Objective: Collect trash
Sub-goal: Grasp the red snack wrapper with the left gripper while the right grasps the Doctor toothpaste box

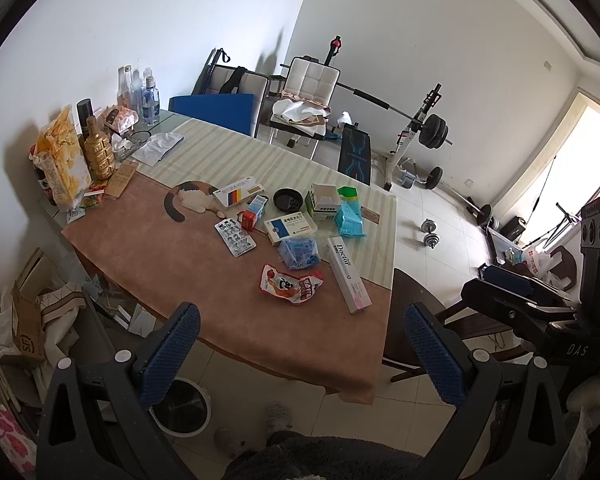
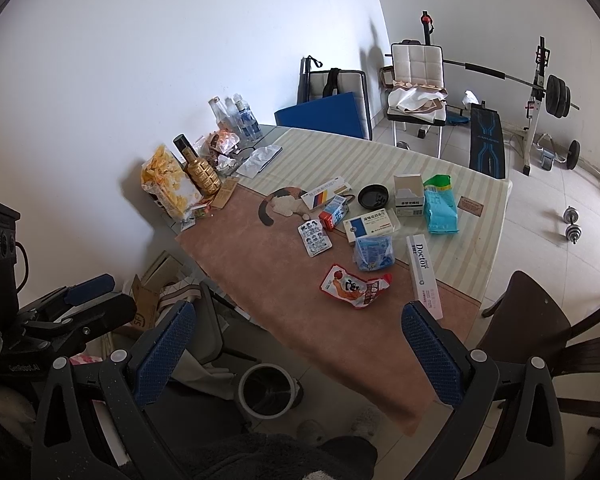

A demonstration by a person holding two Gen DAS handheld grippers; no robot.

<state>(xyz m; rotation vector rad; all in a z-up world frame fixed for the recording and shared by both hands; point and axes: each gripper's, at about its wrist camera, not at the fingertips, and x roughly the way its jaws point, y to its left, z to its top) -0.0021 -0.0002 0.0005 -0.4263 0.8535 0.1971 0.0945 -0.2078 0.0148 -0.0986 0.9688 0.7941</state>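
"Doctor" on the long white box (image 1: 348, 274), "DAS" on the black device body (image 1: 572, 344), "GenRobot.AI" on the other device (image 2: 24, 368)

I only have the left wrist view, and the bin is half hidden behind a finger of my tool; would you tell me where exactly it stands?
Observer: In the right wrist view the bin shows whole. It is round, white-rimmed and dark inside, and it stands on the floor just off the table's near edge.
Operator: Thank you. Is the right tool free to pick something up?
Observer: Yes. The right tool has its fingers wide apart with nothing between them, and it is held short of the red snack wrapper.
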